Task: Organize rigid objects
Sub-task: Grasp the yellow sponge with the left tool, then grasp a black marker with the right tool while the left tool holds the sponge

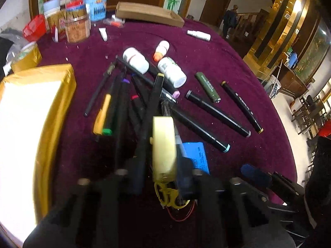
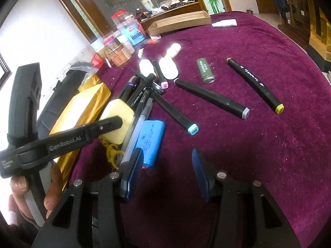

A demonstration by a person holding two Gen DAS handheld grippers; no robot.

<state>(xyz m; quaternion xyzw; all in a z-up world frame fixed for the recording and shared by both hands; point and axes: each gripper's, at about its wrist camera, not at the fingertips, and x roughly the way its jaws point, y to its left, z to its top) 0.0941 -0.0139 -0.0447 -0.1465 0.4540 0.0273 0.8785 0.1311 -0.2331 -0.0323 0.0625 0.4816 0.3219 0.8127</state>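
My left gripper (image 1: 162, 175) is shut on a pale yellow case (image 1: 164, 144) with a yellow ring at its near end, at the front of a pile of black markers (image 1: 124, 103). In the right wrist view one left finger (image 2: 107, 125) presses on the yellow case (image 2: 119, 113). My right gripper (image 2: 167, 171) stands open just above the purple cloth (image 2: 248, 155), nothing between its blue pads. A flat blue pack (image 2: 153, 142) lies beside its left finger. Three more black markers (image 2: 213, 98) and a green lighter (image 2: 204, 70) lie apart to the right.
A gold-edged box (image 1: 31, 124) fills the left side. Two white bottles (image 1: 135, 60) and an orange-capped one (image 1: 161, 50) lie behind the pile. Jars (image 1: 77, 29) and a long cardboard tray (image 1: 149, 13) stand at the back. A hand (image 2: 51, 192) holds the left gripper.
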